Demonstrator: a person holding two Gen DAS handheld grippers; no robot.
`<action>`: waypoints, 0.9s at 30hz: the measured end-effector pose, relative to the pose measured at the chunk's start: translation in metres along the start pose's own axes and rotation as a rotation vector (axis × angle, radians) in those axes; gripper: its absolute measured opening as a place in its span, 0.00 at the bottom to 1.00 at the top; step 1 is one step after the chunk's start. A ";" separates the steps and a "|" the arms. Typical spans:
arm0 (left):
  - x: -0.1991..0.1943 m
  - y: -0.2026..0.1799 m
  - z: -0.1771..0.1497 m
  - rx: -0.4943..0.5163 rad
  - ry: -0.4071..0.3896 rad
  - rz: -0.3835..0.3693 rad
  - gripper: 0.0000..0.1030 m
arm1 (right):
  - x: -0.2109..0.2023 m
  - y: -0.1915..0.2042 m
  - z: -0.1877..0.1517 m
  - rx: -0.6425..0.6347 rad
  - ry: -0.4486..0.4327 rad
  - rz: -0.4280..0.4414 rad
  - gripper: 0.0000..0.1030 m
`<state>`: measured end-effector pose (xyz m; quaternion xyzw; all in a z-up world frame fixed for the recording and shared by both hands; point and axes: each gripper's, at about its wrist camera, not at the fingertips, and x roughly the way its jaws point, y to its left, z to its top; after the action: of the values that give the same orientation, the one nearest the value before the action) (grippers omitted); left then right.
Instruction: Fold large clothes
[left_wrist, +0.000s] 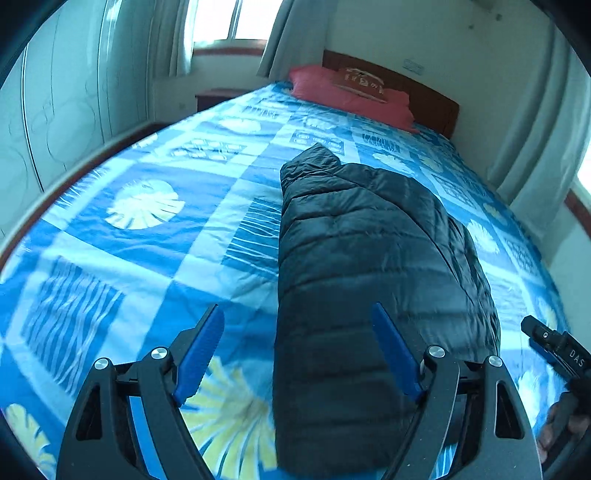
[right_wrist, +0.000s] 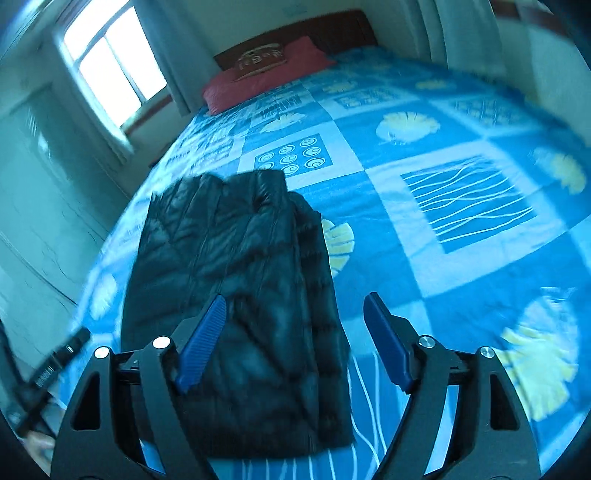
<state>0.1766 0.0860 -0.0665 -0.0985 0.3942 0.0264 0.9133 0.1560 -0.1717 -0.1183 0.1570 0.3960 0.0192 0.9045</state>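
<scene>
A dark quilted puffer jacket (left_wrist: 369, 266) lies folded lengthwise into a long narrow strip on the blue patterned bedspread (left_wrist: 155, 236). It also shows in the right wrist view (right_wrist: 240, 295). My left gripper (left_wrist: 297, 321) is open and empty, hovering above the jacket's near left edge. My right gripper (right_wrist: 295, 314) is open and empty, above the jacket's near right edge. The right gripper's tip shows at the right edge of the left wrist view (left_wrist: 554, 347).
A red pillow (left_wrist: 351, 96) lies at the wooden headboard (left_wrist: 432, 99). A bright window (right_wrist: 114, 66) with curtains and a pale wardrobe (left_wrist: 55, 122) stand to the left. Curtains (left_wrist: 539, 140) hang to the right. The bedspread (right_wrist: 461, 206) spreads wide around the jacket.
</scene>
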 end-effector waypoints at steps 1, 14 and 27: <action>-0.006 -0.002 -0.003 0.010 -0.002 0.003 0.78 | -0.008 0.004 -0.006 -0.021 -0.009 -0.019 0.80; -0.079 -0.027 -0.044 0.118 -0.087 0.039 0.79 | -0.091 0.037 -0.052 -0.164 -0.113 -0.126 0.88; -0.119 -0.035 -0.055 0.137 -0.159 0.029 0.79 | -0.125 0.055 -0.071 -0.210 -0.158 -0.098 0.89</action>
<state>0.0596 0.0443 -0.0118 -0.0276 0.3227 0.0204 0.9459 0.0240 -0.1205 -0.0582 0.0427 0.3266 0.0038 0.9442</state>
